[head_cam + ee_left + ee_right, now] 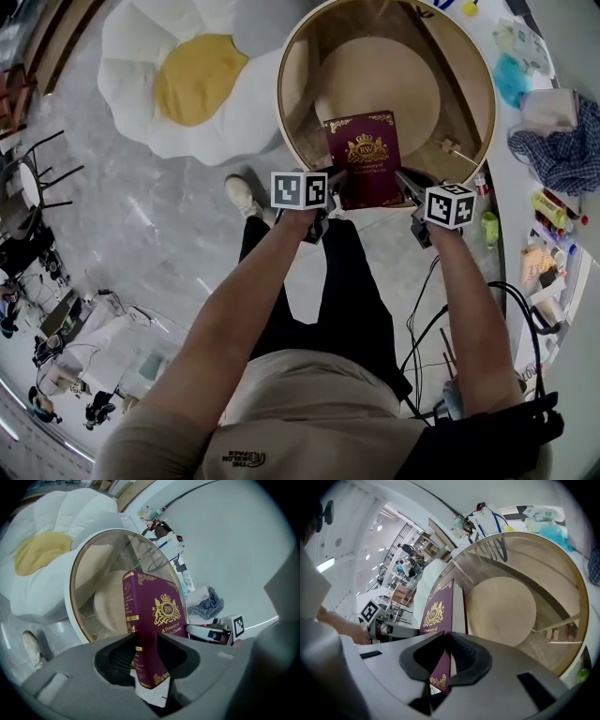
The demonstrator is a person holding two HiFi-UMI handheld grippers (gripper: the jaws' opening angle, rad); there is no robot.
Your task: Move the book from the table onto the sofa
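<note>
A maroon book [361,155] with a gold crest sits over the near edge of the round glass table [291,56], held from both sides. My left gripper [333,183] is shut on its near left corner. In the left gripper view the jaws [146,641] clamp the spine of the book [157,620], which stands tilted. My right gripper [405,183] grips the near right corner. In the right gripper view its jaws [446,639] pinch the book's [438,611] open edge. The white flower-shaped sofa [202,80] with a yellow centre lies to the left of the table.
A white counter along the right carries clutter, including a blue checked cloth [558,150] and small bottles [489,225]. A black wire chair [28,187] stands at far left. Cables [427,319] trail on the floor by the person's legs. A shoe [242,195] shows near the table's foot.
</note>
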